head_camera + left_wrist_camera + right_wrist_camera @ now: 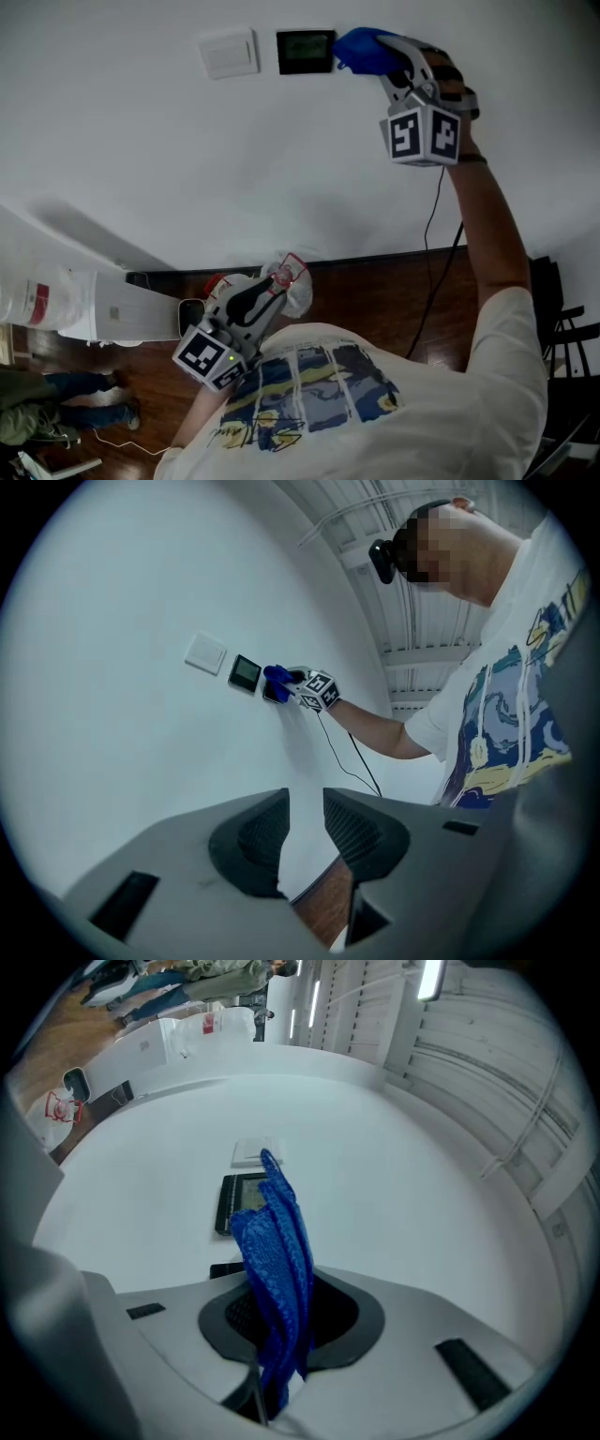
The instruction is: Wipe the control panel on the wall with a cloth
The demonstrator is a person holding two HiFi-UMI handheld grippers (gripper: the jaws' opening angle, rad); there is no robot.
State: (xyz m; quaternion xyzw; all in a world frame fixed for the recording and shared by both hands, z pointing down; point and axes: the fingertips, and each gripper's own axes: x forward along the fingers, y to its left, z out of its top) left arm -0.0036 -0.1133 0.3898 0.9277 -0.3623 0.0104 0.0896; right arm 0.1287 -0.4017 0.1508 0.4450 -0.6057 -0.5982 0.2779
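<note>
Your left gripper [305, 803] sits low by your chest, at 7 o'clock in the head view. Its jaws stand a narrow gap apart with nothing between them. Your right gripper [281, 1321] is up at the wall [141, 141], at 1 o'clock, with its jaws clamped on a blue cloth [277, 1251]. The cloth's free end lies at the 3 o'clock edge of the panel [306, 52]; whether it touches is unclear. A white switch [230, 53] sits just beside the panel, at its 9 o'clock.

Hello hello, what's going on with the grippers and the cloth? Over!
Right gripper shut on blue cloth, at the control panel's edge. Left gripper open, empty, held low. Nothing in the way.
</note>
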